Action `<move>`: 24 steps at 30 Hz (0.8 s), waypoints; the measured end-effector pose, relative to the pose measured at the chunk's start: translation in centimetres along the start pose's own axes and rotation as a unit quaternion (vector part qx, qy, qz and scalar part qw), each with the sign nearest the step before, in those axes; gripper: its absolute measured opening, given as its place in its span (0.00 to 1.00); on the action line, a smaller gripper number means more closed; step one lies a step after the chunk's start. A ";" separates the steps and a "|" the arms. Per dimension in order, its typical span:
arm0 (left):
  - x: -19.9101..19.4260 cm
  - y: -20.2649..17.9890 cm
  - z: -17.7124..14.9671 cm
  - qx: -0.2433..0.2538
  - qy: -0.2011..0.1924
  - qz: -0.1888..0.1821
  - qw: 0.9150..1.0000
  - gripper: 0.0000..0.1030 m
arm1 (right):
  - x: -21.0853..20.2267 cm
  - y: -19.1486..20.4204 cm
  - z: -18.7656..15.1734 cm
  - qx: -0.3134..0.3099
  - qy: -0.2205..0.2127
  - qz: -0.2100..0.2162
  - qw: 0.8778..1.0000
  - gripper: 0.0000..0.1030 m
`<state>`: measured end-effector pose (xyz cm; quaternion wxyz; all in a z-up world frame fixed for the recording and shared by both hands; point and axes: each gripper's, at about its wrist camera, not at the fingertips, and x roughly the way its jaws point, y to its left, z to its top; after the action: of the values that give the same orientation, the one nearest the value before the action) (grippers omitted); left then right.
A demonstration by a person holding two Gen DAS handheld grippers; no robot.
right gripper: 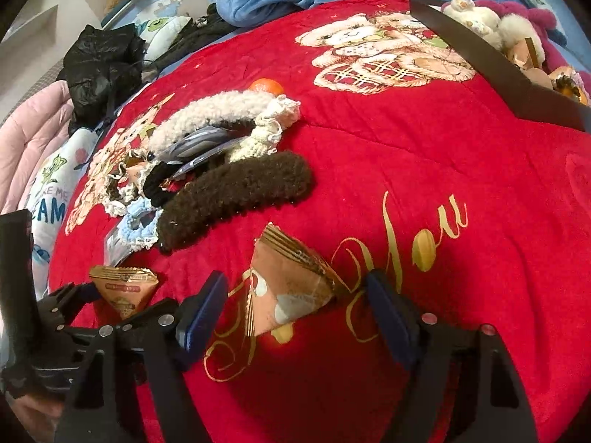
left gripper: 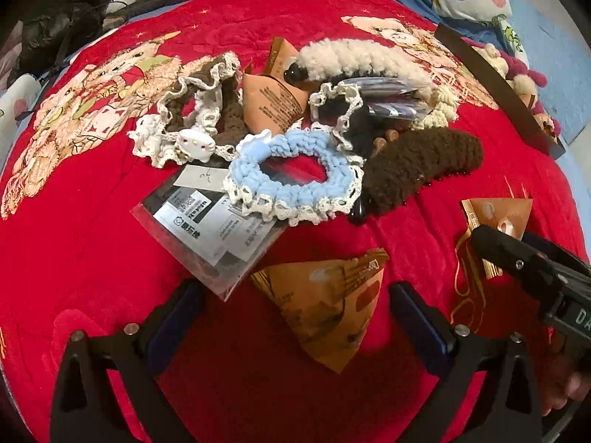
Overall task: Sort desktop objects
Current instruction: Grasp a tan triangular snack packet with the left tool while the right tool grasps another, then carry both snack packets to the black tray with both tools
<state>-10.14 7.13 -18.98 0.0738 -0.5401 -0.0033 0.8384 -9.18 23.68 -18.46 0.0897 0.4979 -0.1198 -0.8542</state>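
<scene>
Two brown triangular snack packets lie on the red blanket [left gripper: 74,243]. My left gripper [left gripper: 295,295] points down over one packet [left gripper: 328,310], which sits between its open fingers with a gap on each side. The right wrist view shows my right gripper [right gripper: 295,295] astride the other packet [right gripper: 288,295]. Neither blue pad touches that packet, so this gripper is open too. That second packet [left gripper: 495,217] also shows in the left wrist view, under a right gripper finger [left gripper: 498,247]. Behind them lies a pile: a blue scrunchie [left gripper: 295,184], a brown fuzzy clip [left gripper: 424,162] and a white fuzzy clip [left gripper: 362,59].
A clear plastic card pack [left gripper: 210,229] lies just ahead of the left fingers. A brown-and-white scrunchie [left gripper: 195,110], a third packet [left gripper: 273,99] and an orange [right gripper: 266,86] sit farther back. A black box [right gripper: 517,85] holding plush toys stands at the far right. Bedding surrounds the blanket.
</scene>
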 end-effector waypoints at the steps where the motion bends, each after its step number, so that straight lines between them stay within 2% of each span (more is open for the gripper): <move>1: -0.2 0.1 -0.1 0.000 -0.004 0.003 1.000 0.93 | -0.1 0.0 -0.1 0.002 -0.004 -0.002 1.000 0.70; 3: -0.9 0.4 -0.7 -0.002 -0.010 0.001 1.000 0.88 | -0.3 -0.4 -0.3 0.012 -0.013 -0.008 1.000 0.62; 5: -1.3 0.6 -0.9 -0.006 -0.016 -0.004 1.000 0.78 | -0.7 -0.9 -0.5 0.026 -0.022 -0.016 0.999 0.45; 6: -1.4 1.1 -1.0 -0.006 -0.019 -0.007 1.000 0.76 | -1.0 -1.3 -0.6 0.037 -0.027 -0.017 0.999 0.45; 8: -1.9 1.0 -1.3 -0.001 -0.025 -0.014 1.000 0.61 | -1.3 -1.9 -0.7 0.047 -0.033 0.000 0.998 0.43; 11: -2.6 0.9 -1.5 0.014 -0.033 -0.016 0.999 0.47 | -1.7 -2.0 -0.7 0.051 -0.036 0.005 0.998 0.42; 12: -2.9 0.9 -1.5 0.016 -0.037 -0.017 0.999 0.45 | -1.8 -1.8 -0.8 0.050 -0.036 0.004 0.998 0.42; 13: -3.1 0.8 -1.5 0.017 -0.038 -0.019 0.999 0.35 | -2.0 -1.7 -0.8 0.048 -0.038 0.005 0.998 0.41; 14: -3.3 0.5 -1.5 0.018 -0.042 -0.017 0.999 0.31 | -1.9 -1.6 -0.9 0.046 -0.040 0.004 0.998 0.41; 24: -5.2 0.4 -1.9 0.014 -0.063 -0.035 0.997 0.27 | -3.9 -0.7 -1.8 0.039 -0.061 0.011 0.997 0.40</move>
<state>-6.37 5.93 -15.04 0.1105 -0.4848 -0.0149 0.8675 -5.71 25.22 -16.35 0.0724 0.4469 -0.1640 -0.8764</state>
